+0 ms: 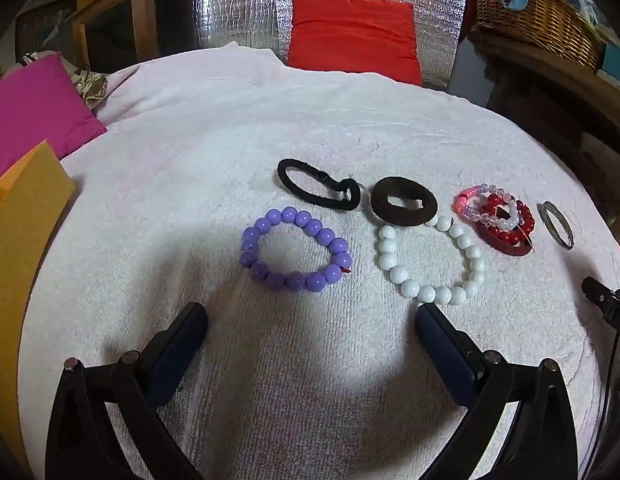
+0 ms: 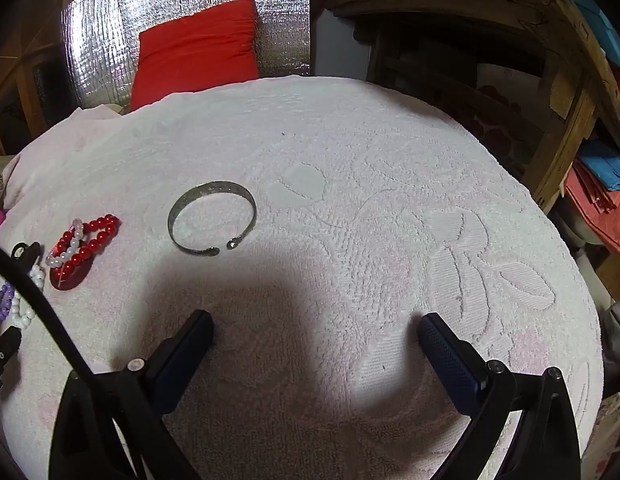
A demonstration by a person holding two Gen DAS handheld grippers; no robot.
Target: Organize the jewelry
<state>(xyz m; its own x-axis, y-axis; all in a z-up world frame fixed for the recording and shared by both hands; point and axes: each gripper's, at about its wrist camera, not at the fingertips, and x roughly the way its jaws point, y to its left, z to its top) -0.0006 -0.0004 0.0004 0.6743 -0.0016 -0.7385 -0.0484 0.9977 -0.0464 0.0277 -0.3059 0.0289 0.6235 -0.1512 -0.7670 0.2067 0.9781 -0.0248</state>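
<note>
Both tools, left (image 1: 311,316) and right (image 2: 315,322), gape empty; only the left view shows the purple bead bracelet (image 1: 296,249) whole; no legible writing.

A red cushion (image 1: 351,34) leans on silver foil sheeting (image 1: 238,0); wicker basket (image 1: 541,12) right.

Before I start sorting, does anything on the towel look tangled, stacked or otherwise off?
Yes. The red bead bracelet and a pink-and-clear beaded one lie piled on each other, right of the brown hair tie, which overlaps the white bead bracelet. The purple bracelet and metal cuff lie apart.
</note>
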